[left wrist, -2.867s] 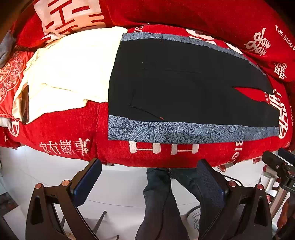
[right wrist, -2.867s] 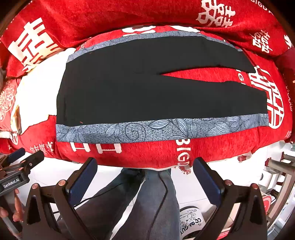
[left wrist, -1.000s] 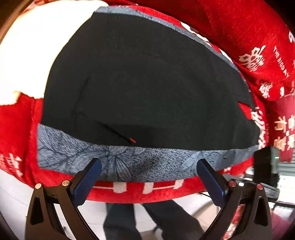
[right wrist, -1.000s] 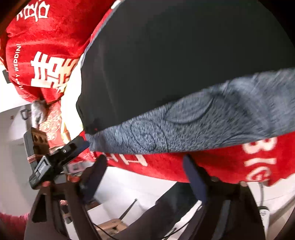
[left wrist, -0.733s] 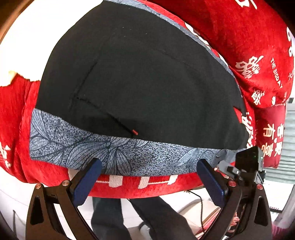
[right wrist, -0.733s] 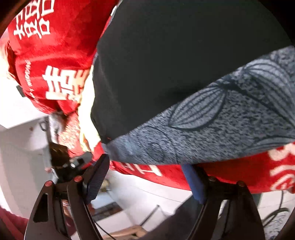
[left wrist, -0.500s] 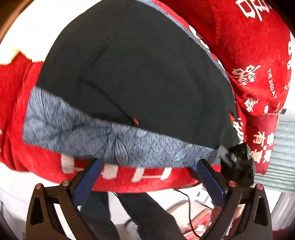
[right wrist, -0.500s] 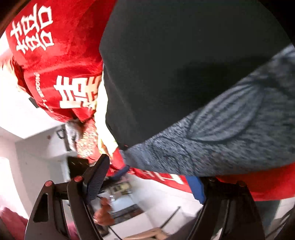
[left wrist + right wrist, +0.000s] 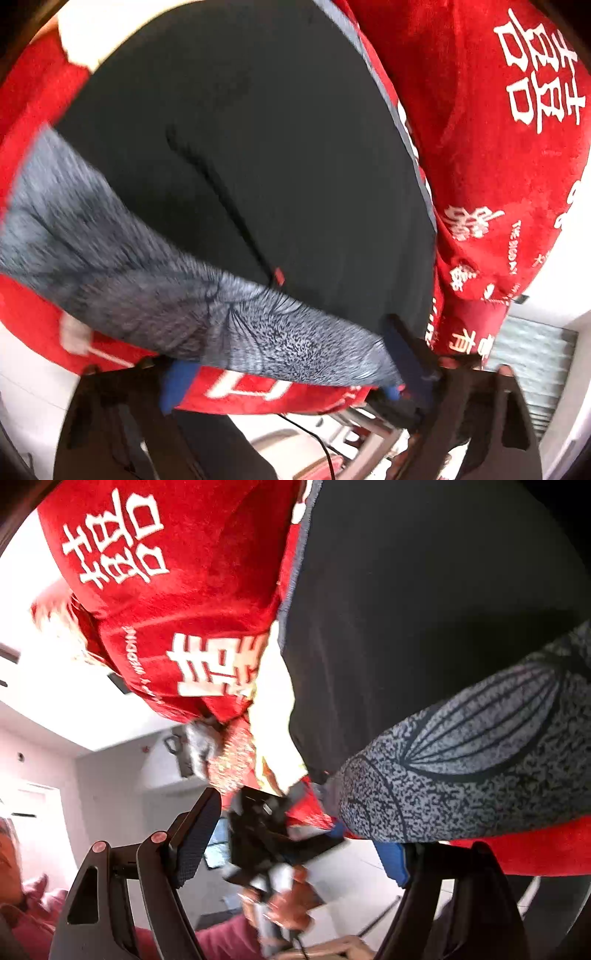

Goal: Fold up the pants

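one pair of black pants [image 9: 280, 155], one grey leaf-print cloth [image 9: 155, 295], two grippers [image 9: 291, 373] [image 9: 295, 845], one white cloth [image 9: 273, 716].

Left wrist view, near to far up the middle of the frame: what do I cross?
left gripper → red blanket edge → grey leaf-print band → black pants

The pants [image 9: 280, 155] lie spread flat on a patterned cloth [image 9: 155, 295], which lies on the blanket-covered sofa seat [image 9: 251, 395]. The cloth's near strip lies between the pants and the seat's front edge. Behind the pants rises a cushion [image 9: 498, 166]. The left gripper [image 9: 288, 373] sits at the front edge, its fingers [image 9: 406, 354] straddling the cloth's strip. The right gripper [image 9: 295, 845] sits at the same edge, beside it.
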Demonstrator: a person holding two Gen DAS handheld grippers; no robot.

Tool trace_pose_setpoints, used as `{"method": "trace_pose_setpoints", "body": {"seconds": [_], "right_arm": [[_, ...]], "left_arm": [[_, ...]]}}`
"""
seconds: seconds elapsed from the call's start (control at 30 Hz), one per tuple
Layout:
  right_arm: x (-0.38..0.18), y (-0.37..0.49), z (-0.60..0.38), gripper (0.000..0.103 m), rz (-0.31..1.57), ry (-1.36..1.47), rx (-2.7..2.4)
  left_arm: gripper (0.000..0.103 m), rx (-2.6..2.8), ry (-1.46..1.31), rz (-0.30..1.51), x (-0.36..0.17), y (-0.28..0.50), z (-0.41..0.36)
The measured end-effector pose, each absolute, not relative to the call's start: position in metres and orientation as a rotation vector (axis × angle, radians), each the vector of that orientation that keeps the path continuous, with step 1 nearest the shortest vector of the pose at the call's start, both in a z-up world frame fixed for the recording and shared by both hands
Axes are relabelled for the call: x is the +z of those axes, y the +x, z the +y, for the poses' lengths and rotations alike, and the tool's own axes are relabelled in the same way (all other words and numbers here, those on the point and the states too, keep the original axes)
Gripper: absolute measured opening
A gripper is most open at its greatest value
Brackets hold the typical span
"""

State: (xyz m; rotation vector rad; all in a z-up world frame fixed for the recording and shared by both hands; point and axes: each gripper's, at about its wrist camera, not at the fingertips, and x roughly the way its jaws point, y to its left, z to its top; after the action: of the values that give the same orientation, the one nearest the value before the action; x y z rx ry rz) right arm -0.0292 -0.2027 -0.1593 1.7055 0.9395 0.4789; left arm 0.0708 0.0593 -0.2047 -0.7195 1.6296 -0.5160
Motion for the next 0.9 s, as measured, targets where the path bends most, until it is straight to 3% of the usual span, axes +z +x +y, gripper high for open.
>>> {"method": "trace_pose_setpoints", "body": {"seconds": [0.07,0.13,0.27,0.33,0.4,0.47,0.5,0.6,0.7,0.9], "right_arm": [[-0.167,-0.036,-0.203,0.081,0.983,1.681,0.441],[-0.177,-0.046,-0.206,0.080,1.017,1.669,0.379],[-0.191,-0.069,-0.217,0.073,1.028,1.688,0.255],[-0.198,-0.086,-0.226,0.064,1.019,1.718,0.203],[-0.207,-0.102,-0.235,0.039,1.009,1.764,0.135],[-0.219,-0.117,-0.243,0.035,0.984,1.830,0.060],[-0.228,-0.125,-0.246,0.027,0.946,1.894,0.032],[-0.234,-0.129,-0.248,0.018,0.901,1.951,0.022],[-0.222,-0.121,-0.253,0.015,0.931,1.866,0.061],[-0.220,-0.113,-0.255,0.023,1.066,1.695,0.136]], "left_arm": [[0.063,-0.496,-0.671,1.627,-0.204,0.079,0.064],[0.053,-0.501,-0.610,1.627,-0.206,0.082,0.066],[0.052,-0.522,-0.542,1.637,-0.209,0.080,0.070],[0.052,-0.523,-0.513,1.640,-0.209,0.079,0.070],[0.052,-0.521,-0.502,1.647,-0.210,0.079,0.073],[0.052,-0.519,-0.494,1.649,-0.210,0.078,0.075],[0.052,-0.515,-0.486,1.650,-0.209,0.077,0.075],[0.045,-0.498,-0.446,1.645,-0.204,0.077,0.067],[0.044,-0.462,-0.466,1.649,-0.205,0.076,0.069],[0.045,-0.420,-0.515,1.637,-0.209,0.072,0.074]]}}
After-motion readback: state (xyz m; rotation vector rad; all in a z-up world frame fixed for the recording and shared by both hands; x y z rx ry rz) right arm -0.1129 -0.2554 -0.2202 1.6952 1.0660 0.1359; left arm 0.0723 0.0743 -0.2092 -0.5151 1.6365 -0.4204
